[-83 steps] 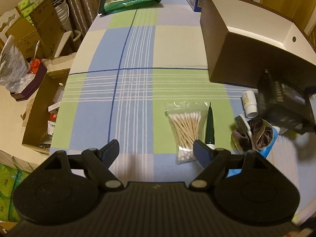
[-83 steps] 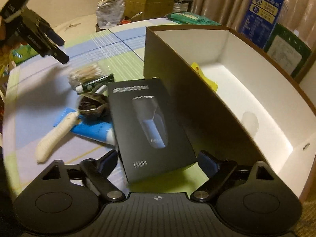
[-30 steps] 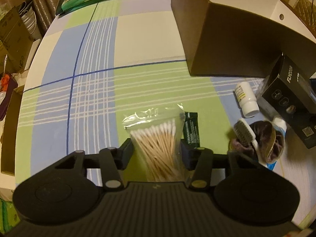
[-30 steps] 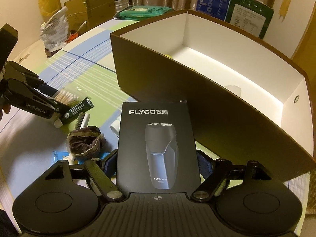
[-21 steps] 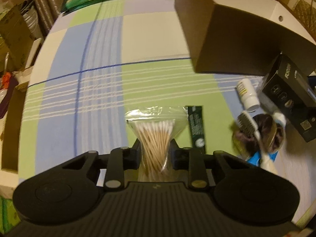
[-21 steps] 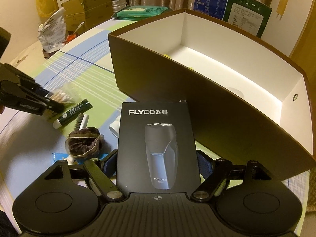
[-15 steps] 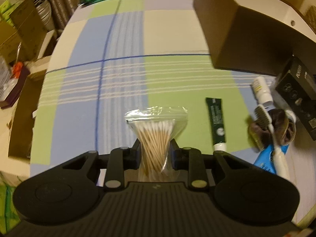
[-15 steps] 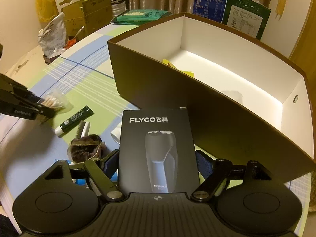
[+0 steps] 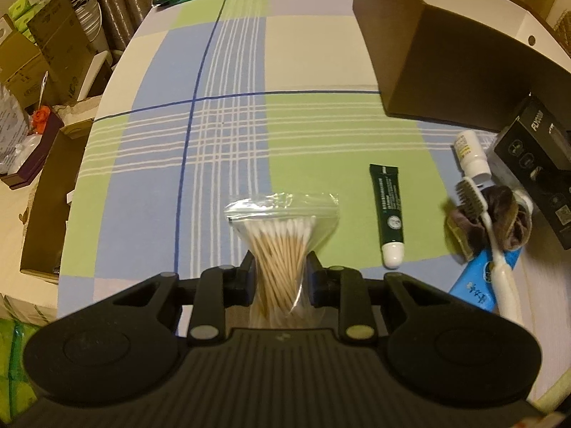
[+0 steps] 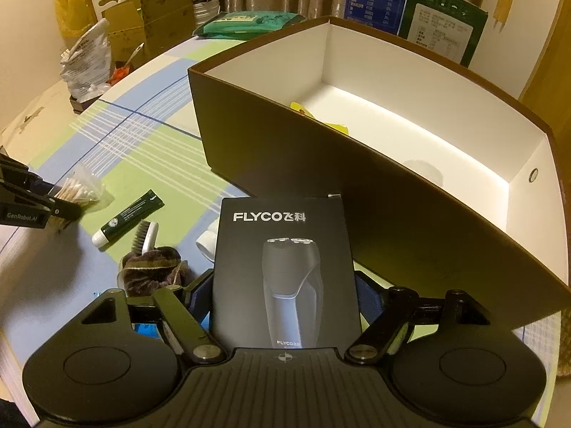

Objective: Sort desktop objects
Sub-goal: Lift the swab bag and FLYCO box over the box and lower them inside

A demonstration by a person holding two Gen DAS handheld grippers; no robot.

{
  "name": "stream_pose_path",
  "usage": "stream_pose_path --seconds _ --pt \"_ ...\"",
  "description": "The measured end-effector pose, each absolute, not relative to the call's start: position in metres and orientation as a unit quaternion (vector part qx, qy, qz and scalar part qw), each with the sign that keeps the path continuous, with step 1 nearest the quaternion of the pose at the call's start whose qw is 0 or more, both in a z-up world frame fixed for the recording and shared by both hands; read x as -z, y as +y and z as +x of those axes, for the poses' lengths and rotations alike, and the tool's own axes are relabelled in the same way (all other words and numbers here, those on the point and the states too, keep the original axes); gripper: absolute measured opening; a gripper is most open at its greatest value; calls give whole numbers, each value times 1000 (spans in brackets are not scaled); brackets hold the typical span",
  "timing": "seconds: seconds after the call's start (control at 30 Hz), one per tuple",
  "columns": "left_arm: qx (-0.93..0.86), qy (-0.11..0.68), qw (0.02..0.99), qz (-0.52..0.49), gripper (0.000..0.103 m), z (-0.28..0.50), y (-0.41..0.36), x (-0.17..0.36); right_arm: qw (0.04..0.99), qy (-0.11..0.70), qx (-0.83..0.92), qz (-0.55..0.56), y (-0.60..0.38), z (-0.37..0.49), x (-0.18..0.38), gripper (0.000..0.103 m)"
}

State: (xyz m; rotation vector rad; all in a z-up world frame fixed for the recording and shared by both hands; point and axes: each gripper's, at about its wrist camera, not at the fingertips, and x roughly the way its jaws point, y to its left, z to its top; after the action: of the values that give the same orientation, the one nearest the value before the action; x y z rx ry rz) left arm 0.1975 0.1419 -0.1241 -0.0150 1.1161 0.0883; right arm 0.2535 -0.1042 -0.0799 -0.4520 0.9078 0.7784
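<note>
Left claw [image 9: 280, 278]: closed on the clear plastic zip bag of wooden cotton swabs [image 9: 282, 235]; both pads press the bag's waist, pinching the sticks into an hourglass. The bag's sealed top fans out toward 12 o'clock beyond the fingertips and its lower end runs back between the fingers.
Left claw from the right wrist view: at 9 o'clock, the left claw [image 10: 53, 207] with the swab bag [image 10: 76, 187] at its tip, above the checked bench cloth.
Right claw [image 10: 285, 296]: set wide around the black rectangular FLYCO shaver carton [image 10: 285, 274]; both fingers lie against its long sides, gripping it. The carton stands centred, its printed face up, its top edge toward 12 o'clock.
Brown cardboard box with white inside [image 10: 410, 114]: open, at 1 o'clock of the right claw, just beyond the carton; something yellow [image 10: 321, 121] lies on its floor.
Green-and-blue checked bench [image 9: 228, 135]: bare under the swab bag.
Dark green tube with white cap [image 9: 387, 210]: at 3 o'clock of the swab bag, lying flat, apart from it.
White toothbrush [image 9: 489, 228]: at 3 o'clock farther out, across a brown fabric scrunchie [image 9: 510, 221].
Small white bottle [image 9: 471, 153]: at 2 o'clock, beside the carton.
</note>
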Motion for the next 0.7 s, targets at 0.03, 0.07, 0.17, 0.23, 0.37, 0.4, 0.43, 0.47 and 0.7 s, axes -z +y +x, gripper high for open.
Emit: stream_pose_path --seconds 0.03,0.07,0.17,0.23,0.37,0.4,0.43,0.47,0.7 --pt "-40 528 848 -7 22 197 140 123 803 424 -361 -210 -105 253 79 76" --pt "-38 527 849 -7 22 196 139 122 804 426 -359 -208 -107 252 79 76" --pt "-33 522 852 -8 22 194 134 117 806 430 -355 -199 -112 251 76 76" --pt "-31 517 855 -9 21 193 132 113 808 432 -352 -193 -116 250 73 76" --pt "-26 505 862 -11 21 191 127 100 813 434 -348 -174 -126 246 65 76" --pt "-25 502 864 -12 21 191 126 97 814 433 -347 -169 -129 245 63 76" --pt "-23 498 866 -14 21 190 124 92 816 434 -345 -165 -132 245 60 76" --pt "-20 495 868 -21 21 190 124 88 817 434 -343 -161 -135 245 58 76" --pt "8 461 886 -40 21 196 109 54 833 425 -328 -134 -155 241 35 76"
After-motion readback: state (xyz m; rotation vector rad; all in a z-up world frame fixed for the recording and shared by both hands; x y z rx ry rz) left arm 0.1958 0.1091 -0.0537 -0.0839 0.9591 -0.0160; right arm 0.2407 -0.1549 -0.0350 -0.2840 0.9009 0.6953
